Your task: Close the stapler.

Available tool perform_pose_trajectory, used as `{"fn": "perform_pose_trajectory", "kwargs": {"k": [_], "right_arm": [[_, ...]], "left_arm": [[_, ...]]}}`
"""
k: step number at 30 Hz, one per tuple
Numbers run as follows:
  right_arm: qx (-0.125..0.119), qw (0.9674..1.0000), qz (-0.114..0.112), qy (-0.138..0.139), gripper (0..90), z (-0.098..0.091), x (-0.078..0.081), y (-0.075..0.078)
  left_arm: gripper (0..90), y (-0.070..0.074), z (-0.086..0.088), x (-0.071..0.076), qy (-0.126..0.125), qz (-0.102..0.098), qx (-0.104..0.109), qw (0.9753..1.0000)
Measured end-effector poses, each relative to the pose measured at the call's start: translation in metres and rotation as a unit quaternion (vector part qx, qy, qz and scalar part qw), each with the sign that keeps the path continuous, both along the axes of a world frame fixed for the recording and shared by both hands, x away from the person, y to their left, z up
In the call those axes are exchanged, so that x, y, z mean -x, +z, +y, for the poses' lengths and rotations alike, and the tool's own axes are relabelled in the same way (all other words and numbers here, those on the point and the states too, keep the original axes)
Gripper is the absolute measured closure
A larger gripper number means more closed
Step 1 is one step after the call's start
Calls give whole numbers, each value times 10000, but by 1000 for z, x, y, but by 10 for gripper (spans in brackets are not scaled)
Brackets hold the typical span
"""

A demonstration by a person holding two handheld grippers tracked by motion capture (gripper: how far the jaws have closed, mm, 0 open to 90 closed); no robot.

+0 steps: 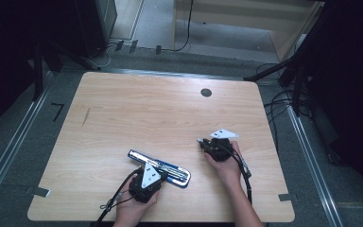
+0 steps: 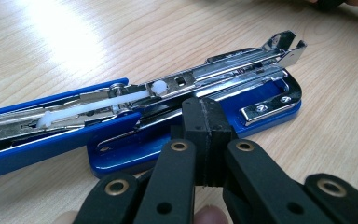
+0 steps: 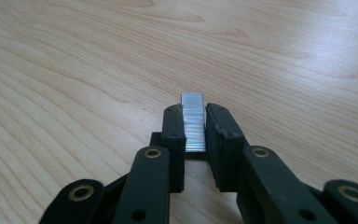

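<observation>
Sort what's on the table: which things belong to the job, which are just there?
In the job:
- opened blue stapler, held down by the shut left tongs
- strip of staples, pinched in the right tongs

Just there:
- round grommet in the table

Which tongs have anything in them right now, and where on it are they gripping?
The right tongs clamp a strip of staples by its two long sides. The left tongs are shut with nothing between them, their tips against the opened blue stapler.
</observation>
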State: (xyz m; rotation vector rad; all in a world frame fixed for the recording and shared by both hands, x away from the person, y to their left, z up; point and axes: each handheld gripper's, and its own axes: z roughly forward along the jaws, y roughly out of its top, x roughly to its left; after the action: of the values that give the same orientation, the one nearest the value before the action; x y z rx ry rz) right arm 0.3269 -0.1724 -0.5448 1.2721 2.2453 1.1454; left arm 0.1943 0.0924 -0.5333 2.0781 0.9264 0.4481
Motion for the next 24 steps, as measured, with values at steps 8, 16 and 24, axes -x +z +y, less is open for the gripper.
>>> {"fn": "perform_pose_trajectory", "kwargs": {"k": [8, 16, 24], "right_arm": [[108, 9997, -106, 197, 799, 1, 4, 4], [15, 9986, -217, 485, 799, 5, 18, 20], [-77, 9961, -364, 804, 799, 7, 37, 38]], "left_arm": [[900, 0, 0, 0, -8, 4, 28, 10000], [900, 0, 0, 0, -7, 3, 28, 10000], [900, 0, 0, -1, -9, 18, 33, 10000]]}}
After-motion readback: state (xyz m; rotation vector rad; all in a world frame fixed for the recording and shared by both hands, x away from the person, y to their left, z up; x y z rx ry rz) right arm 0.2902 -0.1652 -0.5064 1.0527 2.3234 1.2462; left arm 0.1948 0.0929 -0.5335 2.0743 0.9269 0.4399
